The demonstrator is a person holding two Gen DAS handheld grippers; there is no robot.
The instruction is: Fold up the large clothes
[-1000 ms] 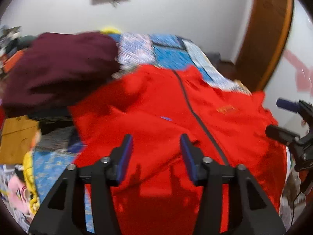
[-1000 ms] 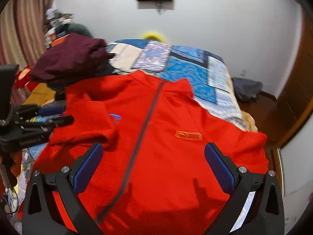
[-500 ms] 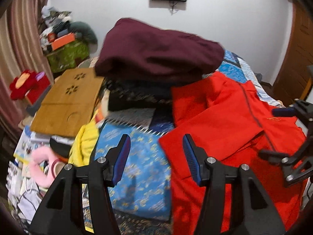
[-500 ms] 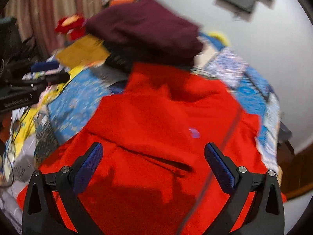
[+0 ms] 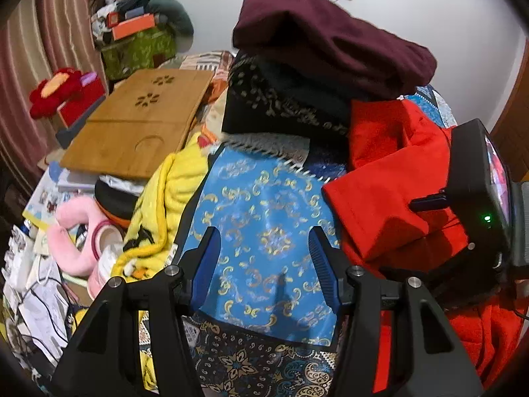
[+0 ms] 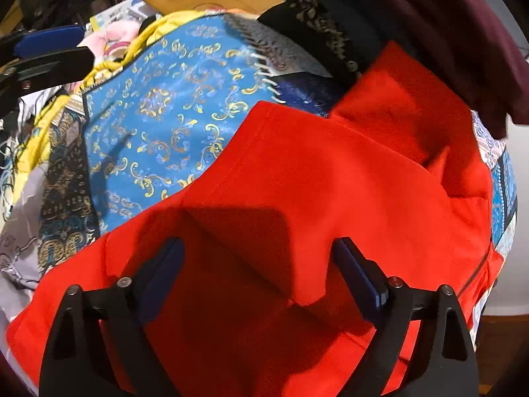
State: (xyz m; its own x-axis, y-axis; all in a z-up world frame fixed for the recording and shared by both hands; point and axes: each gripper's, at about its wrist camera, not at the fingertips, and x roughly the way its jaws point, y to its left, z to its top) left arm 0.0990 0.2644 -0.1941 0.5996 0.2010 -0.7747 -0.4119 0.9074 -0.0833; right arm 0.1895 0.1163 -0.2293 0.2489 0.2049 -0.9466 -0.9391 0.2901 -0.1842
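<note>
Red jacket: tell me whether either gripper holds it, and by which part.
Neither holds it. The left gripper stands open over the blue patterned cloth. The right gripper is closing above the red jacket, near its folded sleeve; the pads do not press it.

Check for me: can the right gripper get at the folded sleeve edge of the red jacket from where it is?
Probably yes. The right gripper hangs directly over the red jacket, jaws closing with nothing between them yet, and nothing covers the fold below.
</note>
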